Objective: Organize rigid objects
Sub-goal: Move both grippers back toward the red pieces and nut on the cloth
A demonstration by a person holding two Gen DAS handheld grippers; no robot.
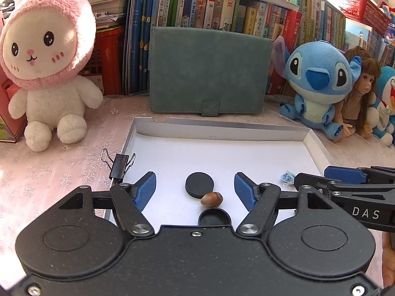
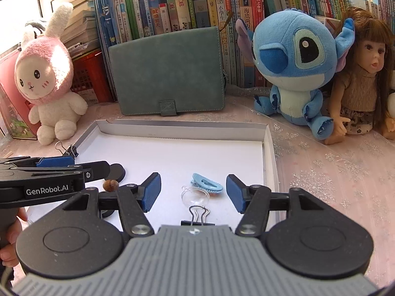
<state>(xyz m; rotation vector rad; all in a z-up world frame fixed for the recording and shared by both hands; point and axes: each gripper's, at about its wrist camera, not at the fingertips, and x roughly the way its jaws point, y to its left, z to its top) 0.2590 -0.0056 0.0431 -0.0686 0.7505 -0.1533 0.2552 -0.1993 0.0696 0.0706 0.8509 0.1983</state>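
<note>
A row of books was seen along the back, at twelve o'clock in both wrist views, with a green suede case leaned upright against it. A pink-hooded rabbit plush was seated at ten o'clock of the left wrist view, and a blue plush with a doll beside it at two o'clock of the right wrist view. On the pink tablecloth a shallow white box lid was laid, its floor white.

The left gripper was held over the near part of the lid with its jaws apart and nothing pressed between the blue pads. The right gripper was likewise spread, with no object gripped.

Between the left jaws, on the lid floor, a black disc was seen, a hazelnut touching it at five o'clock, and a black round cap just below the nut. A black binder clip was clamped on the lid's left wall at nine o'clock. Between the right jaws a light blue plastic clip, a clear round piece just below it, and a second binder clip at six o'clock were lying.
</note>
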